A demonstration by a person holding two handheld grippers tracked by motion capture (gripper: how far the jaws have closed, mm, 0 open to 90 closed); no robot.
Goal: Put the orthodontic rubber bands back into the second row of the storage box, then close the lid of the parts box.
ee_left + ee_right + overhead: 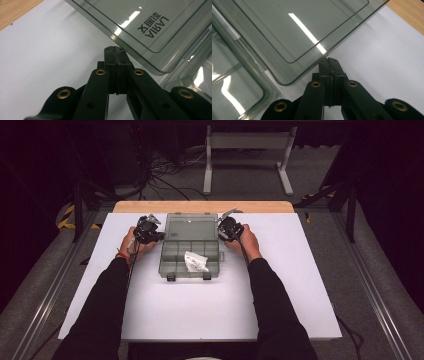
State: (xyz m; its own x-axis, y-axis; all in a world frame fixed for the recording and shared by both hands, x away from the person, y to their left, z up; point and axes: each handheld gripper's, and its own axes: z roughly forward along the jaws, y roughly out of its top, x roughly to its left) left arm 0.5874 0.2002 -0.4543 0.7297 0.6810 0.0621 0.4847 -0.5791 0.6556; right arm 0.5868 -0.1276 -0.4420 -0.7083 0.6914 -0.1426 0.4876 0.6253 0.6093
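Clear organizer box point(190, 251) mid-counter point(150, 315), lid point(140, 27) open and tilted toward far side, white packet point(195, 261) in a near compartment. Left gripper point(115, 48) clenched, empty, tips just under lid's left edge. Right gripper point(329, 60) clenched, empty, tips just under lid's right edge.

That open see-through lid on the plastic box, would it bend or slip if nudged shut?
The lid looks thin, probably light, so it may flex slightly. Its glossy surface shows glare, so shut claws could slide on it. It likely swings easily at the box hinge.
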